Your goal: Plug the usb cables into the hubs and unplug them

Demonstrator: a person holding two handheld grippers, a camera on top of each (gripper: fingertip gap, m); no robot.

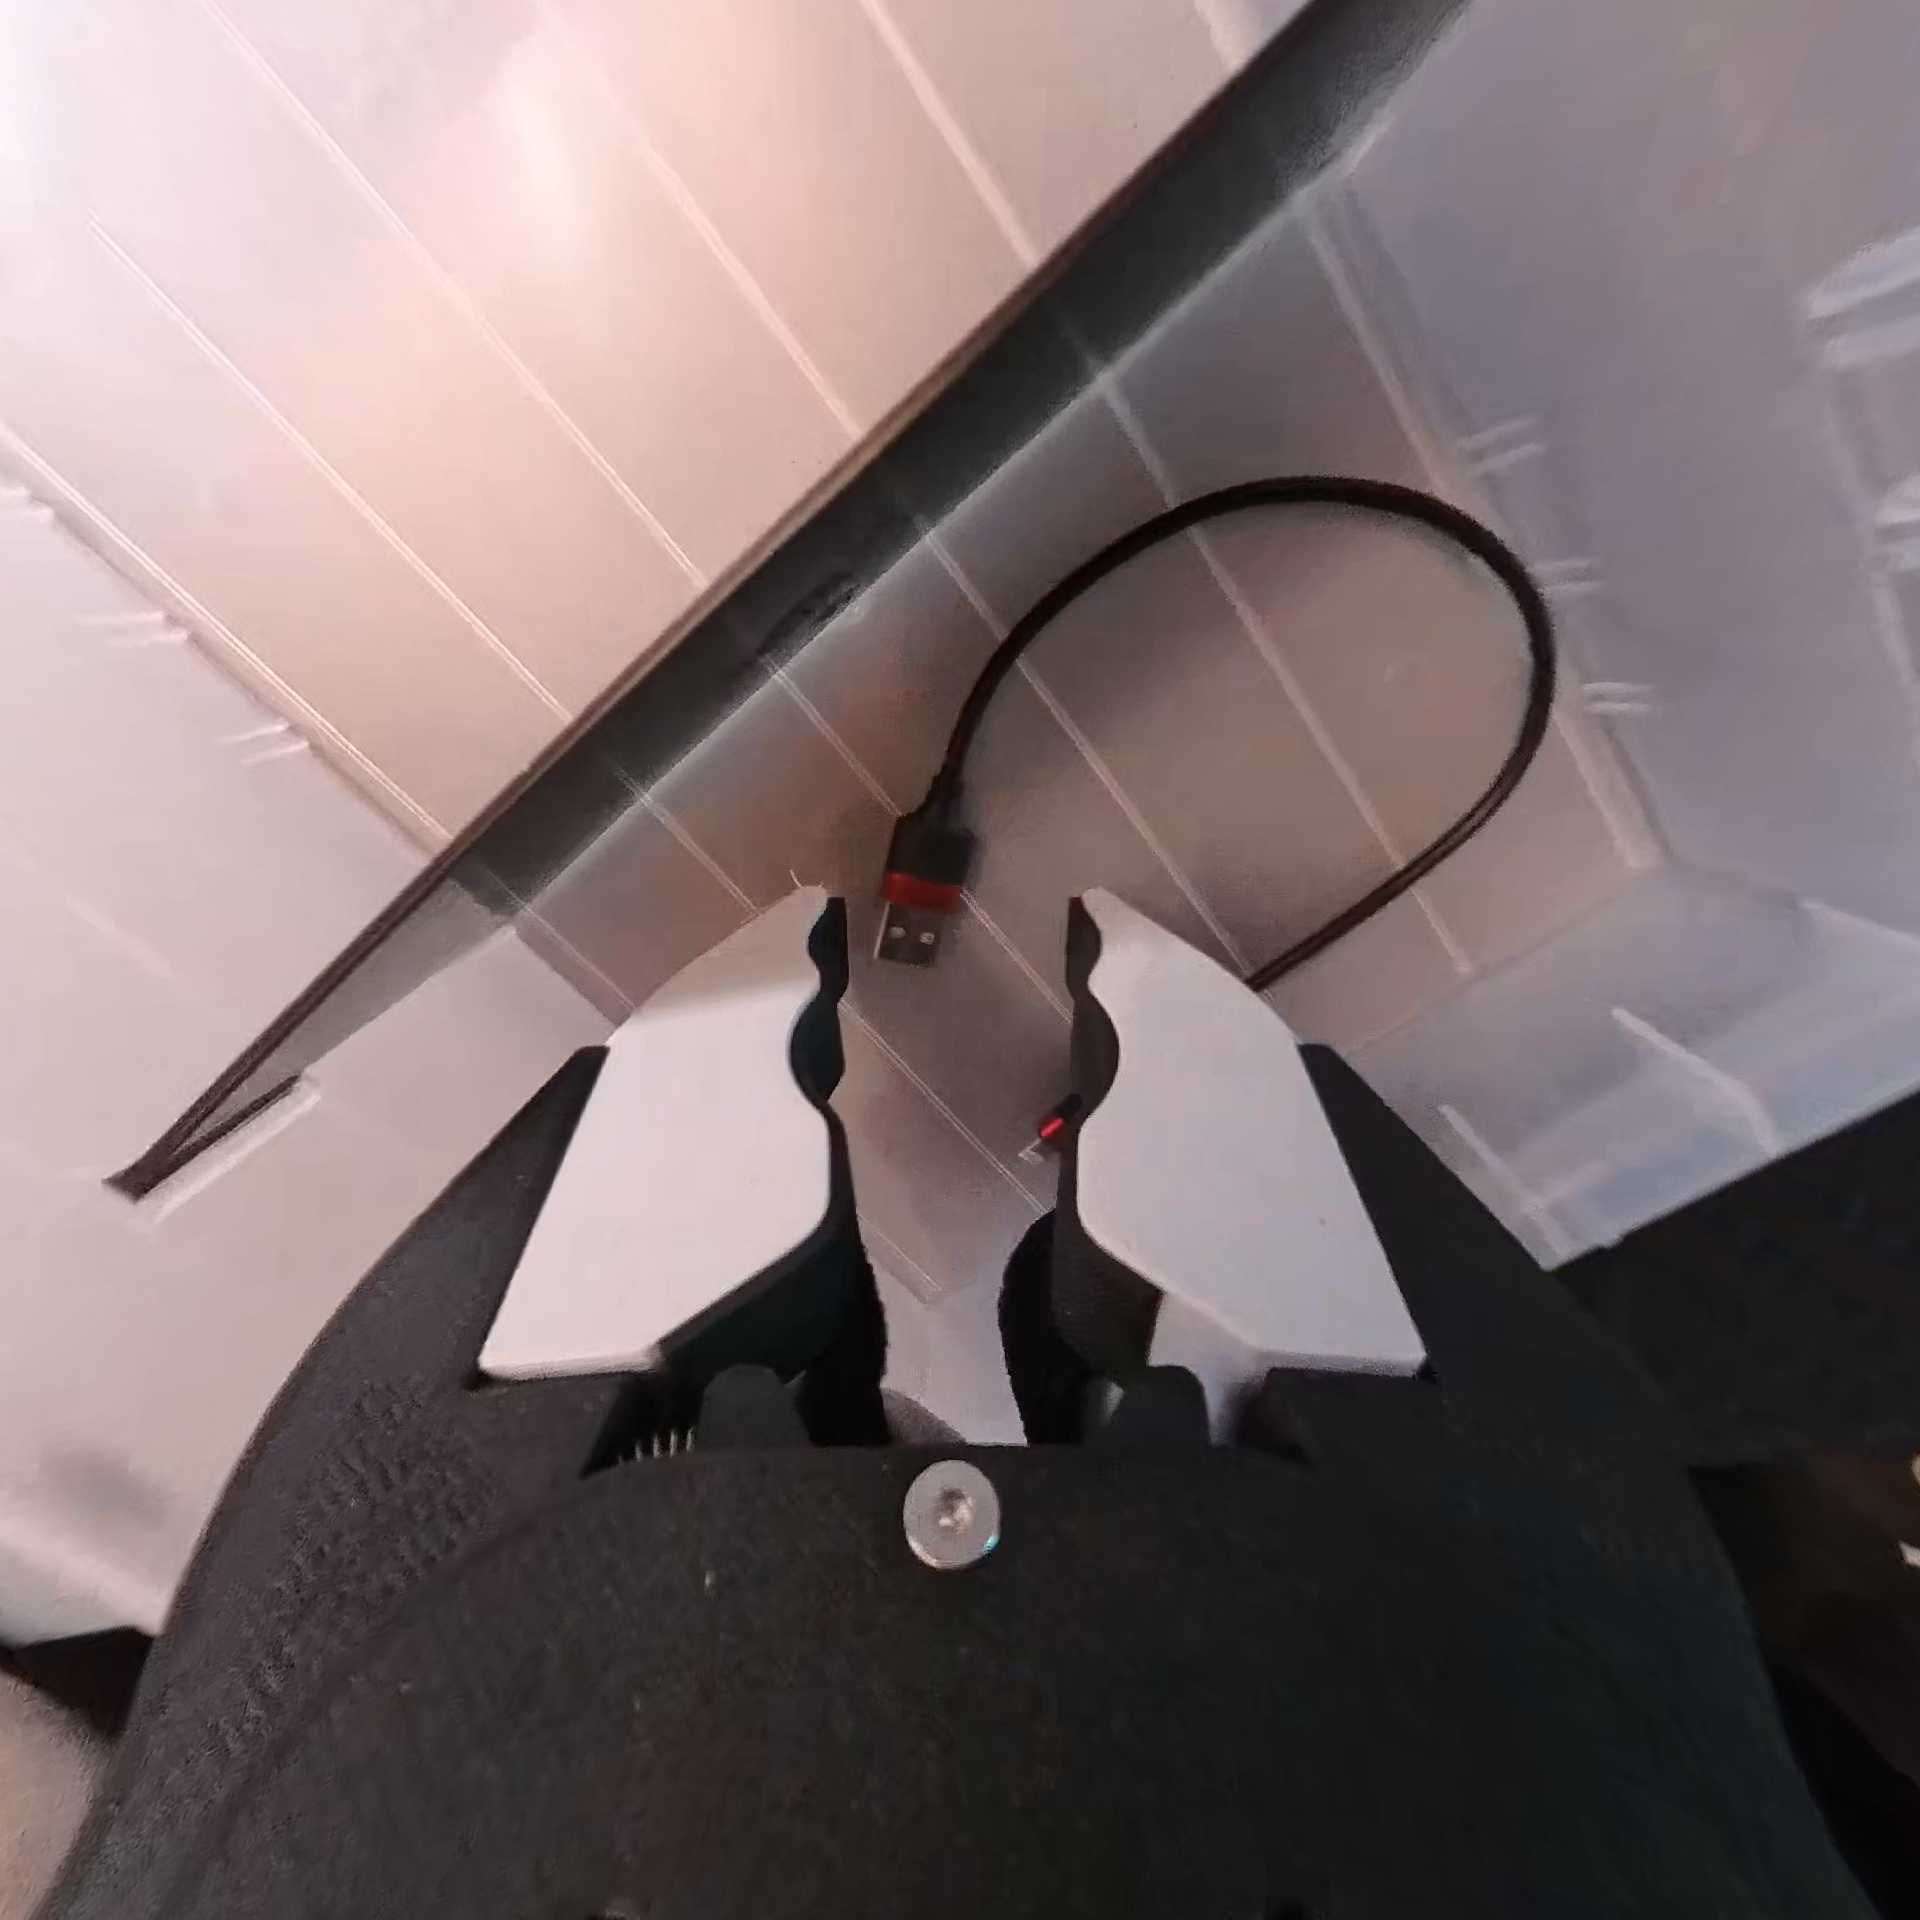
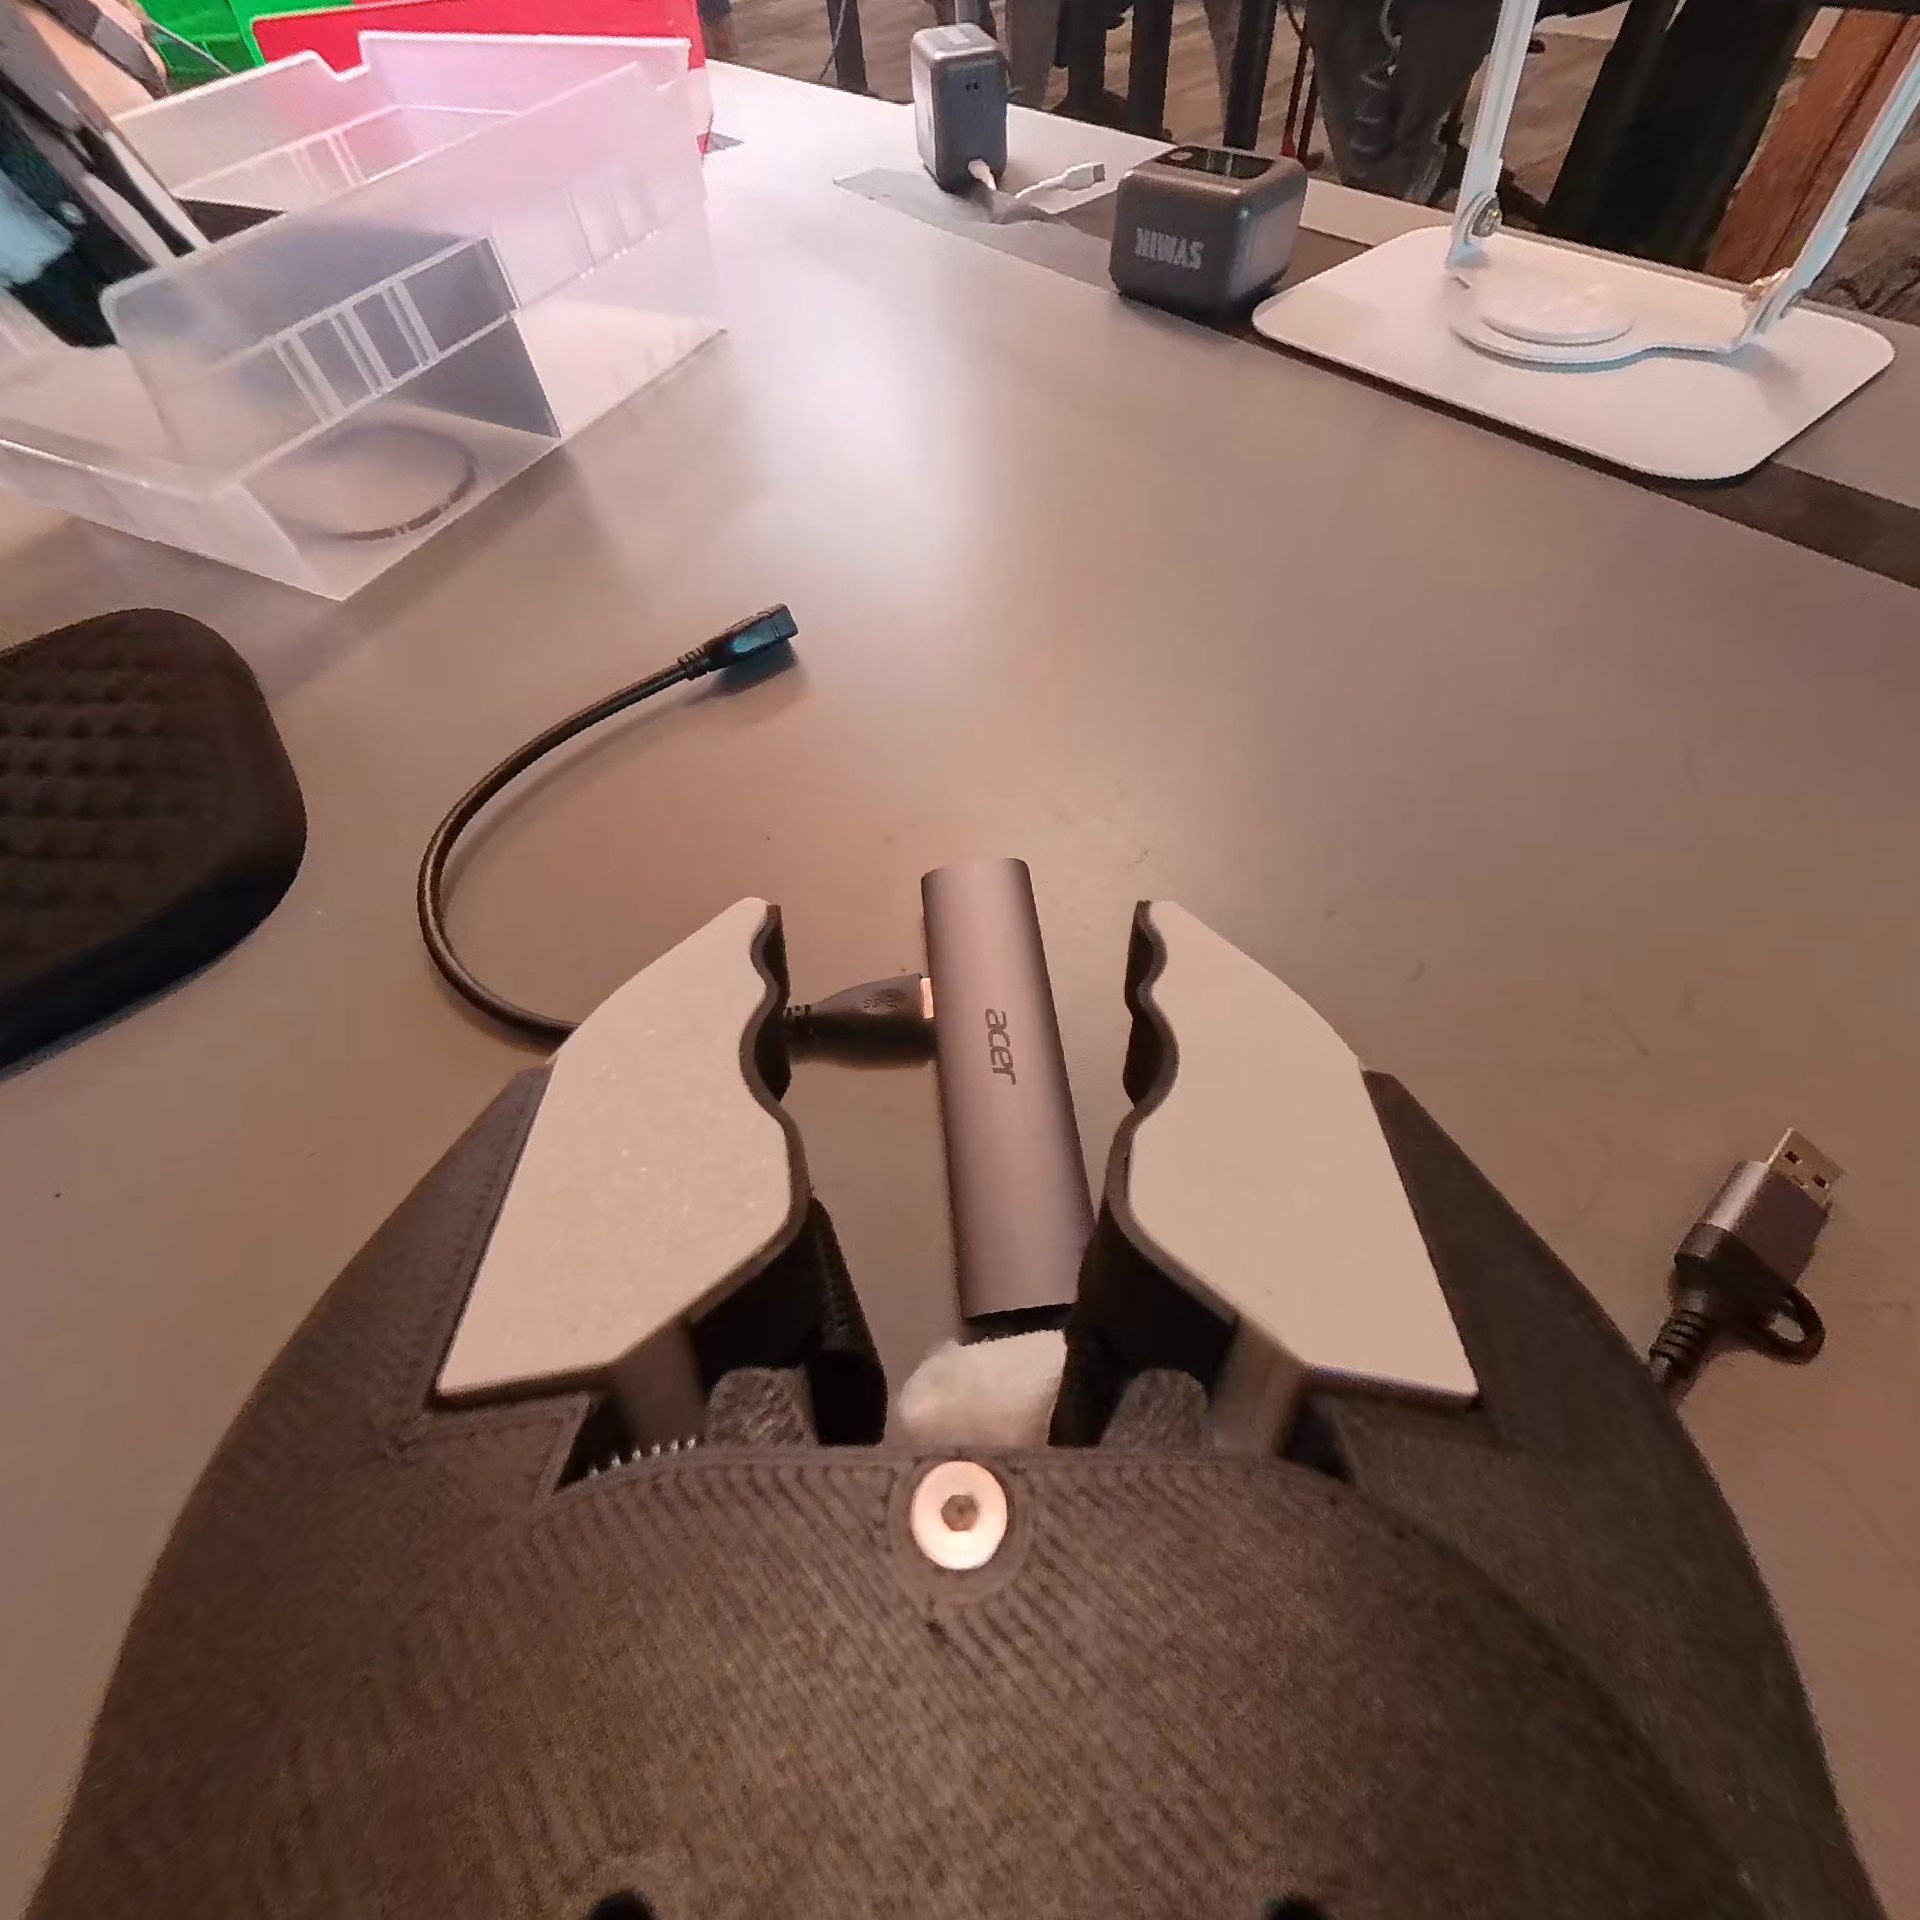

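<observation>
In the left wrist view my left gripper [image 1: 951,914] is open over a clear plastic bin [image 1: 1351,727]. A black USB cable with a red-banded plug [image 1: 920,899] lies in the bin, its plug just between my fingertips, not gripped. Its cord loops right and its small other end [image 1: 1049,1132] shows near the right finger. In the right wrist view my right gripper [image 2: 956,925] is open around a grey USB hub [image 2: 1003,1081] lying on the table. A black cable [image 2: 520,810] is plugged into the hub's left side. The hub's own grey USB plug [image 2: 1766,1216] lies at right.
The clear divided bin [image 2: 343,343] stands at the back left of the grey table [image 2: 1247,675]. A black padded rest [image 2: 114,810] lies at left. Two grey chargers [image 2: 1205,234] and a white stand base [image 2: 1558,364] are at the back right. My right gripper's tips are some 4 cm from the grey USB hub [image 2: 1003,1081].
</observation>
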